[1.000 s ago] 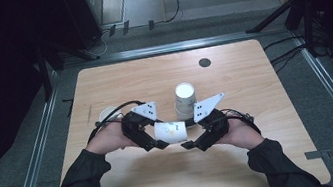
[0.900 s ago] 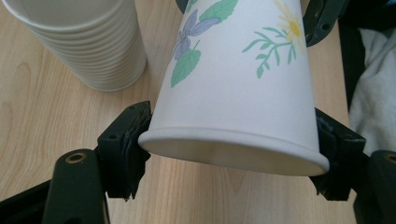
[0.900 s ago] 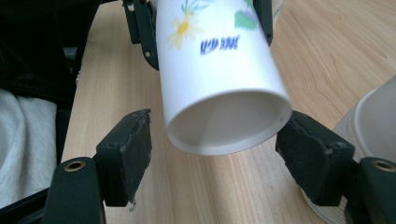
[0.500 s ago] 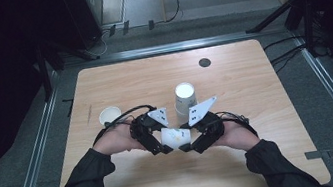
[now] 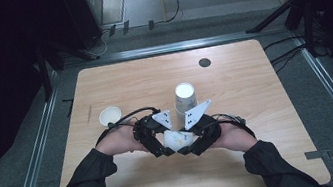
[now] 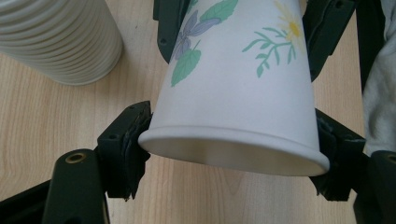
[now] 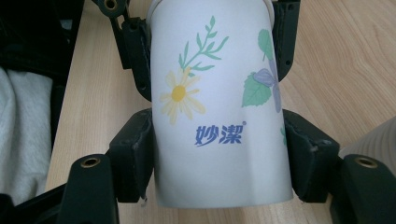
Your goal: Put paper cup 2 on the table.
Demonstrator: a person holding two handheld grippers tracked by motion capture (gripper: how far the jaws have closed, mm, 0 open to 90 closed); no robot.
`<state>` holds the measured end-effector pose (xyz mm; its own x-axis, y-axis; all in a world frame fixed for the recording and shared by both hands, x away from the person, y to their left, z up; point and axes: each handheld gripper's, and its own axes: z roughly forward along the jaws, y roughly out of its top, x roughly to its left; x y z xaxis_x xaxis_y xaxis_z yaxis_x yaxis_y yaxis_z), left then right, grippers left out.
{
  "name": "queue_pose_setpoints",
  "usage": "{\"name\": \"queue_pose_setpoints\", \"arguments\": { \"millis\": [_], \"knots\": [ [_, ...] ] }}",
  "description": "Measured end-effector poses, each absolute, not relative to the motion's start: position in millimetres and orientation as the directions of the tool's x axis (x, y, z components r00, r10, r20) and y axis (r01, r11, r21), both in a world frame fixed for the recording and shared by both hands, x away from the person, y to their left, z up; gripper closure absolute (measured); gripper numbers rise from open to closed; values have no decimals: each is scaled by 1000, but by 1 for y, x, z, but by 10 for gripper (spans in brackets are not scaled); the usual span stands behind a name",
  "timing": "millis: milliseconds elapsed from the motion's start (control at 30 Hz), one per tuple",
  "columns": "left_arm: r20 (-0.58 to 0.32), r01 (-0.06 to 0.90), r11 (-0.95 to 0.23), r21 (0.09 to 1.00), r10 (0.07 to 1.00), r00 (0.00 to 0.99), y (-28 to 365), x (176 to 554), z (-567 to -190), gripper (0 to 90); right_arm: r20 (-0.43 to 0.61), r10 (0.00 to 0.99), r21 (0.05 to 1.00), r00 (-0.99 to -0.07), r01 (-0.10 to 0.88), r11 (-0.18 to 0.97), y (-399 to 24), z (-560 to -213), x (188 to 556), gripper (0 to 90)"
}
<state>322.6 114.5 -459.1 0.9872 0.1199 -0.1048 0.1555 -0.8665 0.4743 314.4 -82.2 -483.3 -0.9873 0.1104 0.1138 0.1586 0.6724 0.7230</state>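
Observation:
A white paper cup [image 5: 178,139] printed with flowers lies on its side in the air between my two grippers, low over the table's near middle. My left gripper [image 6: 231,156] is shut on its rim end, one pad [image 6: 128,144] on each side. My right gripper [image 7: 222,156] has just been closing its jaws on the base end, and its pads [image 7: 135,149] now press the cup's wall. In the high view the left gripper [image 5: 163,147] and right gripper [image 5: 190,146] point toward each other.
An upside-down stack of ribbed white cups [image 5: 185,98] stands just behind the grippers. A single upright cup [image 5: 110,115] stands at the left. A small black disc [image 5: 204,62] lies near the wooden table's far edge [image 5: 169,57].
My left hand has shifted right and nearer with the cup, uncovering the single cup at the left. The right hand has stayed in place against the cup's other end.

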Motion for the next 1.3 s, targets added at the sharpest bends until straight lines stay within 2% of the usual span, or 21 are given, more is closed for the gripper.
{"name": "queue_pose_setpoints", "arguments": {
  "millis": [100,200,300,667,967,1133,1200,1300],
  "knots": [
    [-100,155,-850,504,120,988,117,322,-458,235,108,107,725,-988,152,672,-83,-481,314,346],
    [-104,161,-829,535,125,987,120,322,-454,160,102,108,736,-989,148,660,-85,-479,314,343],
    [-108,173,-796,581,135,985,126,322,-450,130,96,112,749,-989,146,647,-89,-476,315,342],
    [-172,246,-710,660,176,969,141,322,-454,130,104,113,783,-988,152,603,-98,-468,316,339],
    [-218,276,-651,707,171,961,138,318,-456,133,122,85,798,-989,148,585,-98,-464,314,337],
    [-228,279,-626,728,162,960,138,317,-454,167,129,76,804,-989,149,576,-97,-462,314,337],
    [-222,275,-622,733,164,961,139,317,-453,214,132,71,802,-989,149,579,-96,-463,314,338],
    [-204,265,-625,734,170,964,140,317,-453,221,128,80,801,-988,151,579,-95,-463,314,339]
  ]
}}
